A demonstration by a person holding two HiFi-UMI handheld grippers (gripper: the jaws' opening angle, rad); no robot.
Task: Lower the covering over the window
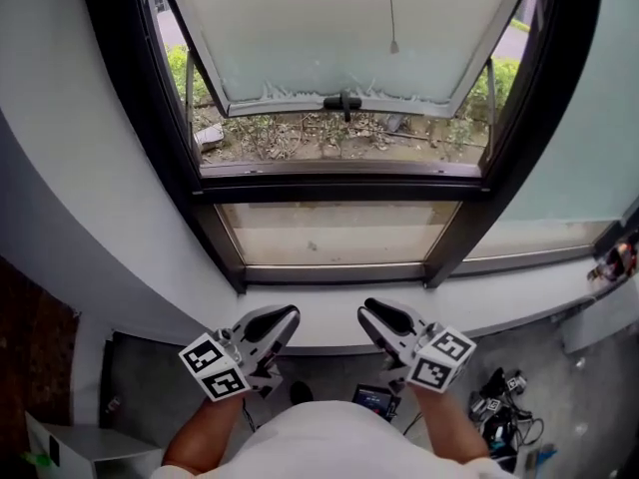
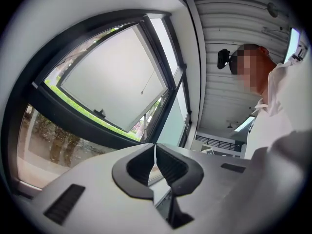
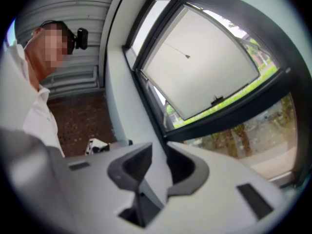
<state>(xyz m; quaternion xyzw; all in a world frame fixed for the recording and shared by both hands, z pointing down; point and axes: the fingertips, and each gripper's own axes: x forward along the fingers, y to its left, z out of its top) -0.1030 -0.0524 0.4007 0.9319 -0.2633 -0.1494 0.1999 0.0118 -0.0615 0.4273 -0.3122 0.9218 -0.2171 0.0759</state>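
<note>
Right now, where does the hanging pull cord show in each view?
Head view: pull cord top centre, its end above the sash handle.
Left gripper view: centre, up right of the handle.
Right gripper view: upper centre, up left of the handle.
Shared landmark: that handle.

The window frame (image 1: 212,218) looks like dark, matt metal. Its open pane (image 1: 329,28) is frosted glass. The sill (image 1: 519,292) is smooth and white. The left gripper (image 1: 288,315) is matt grey plastic.
</note>
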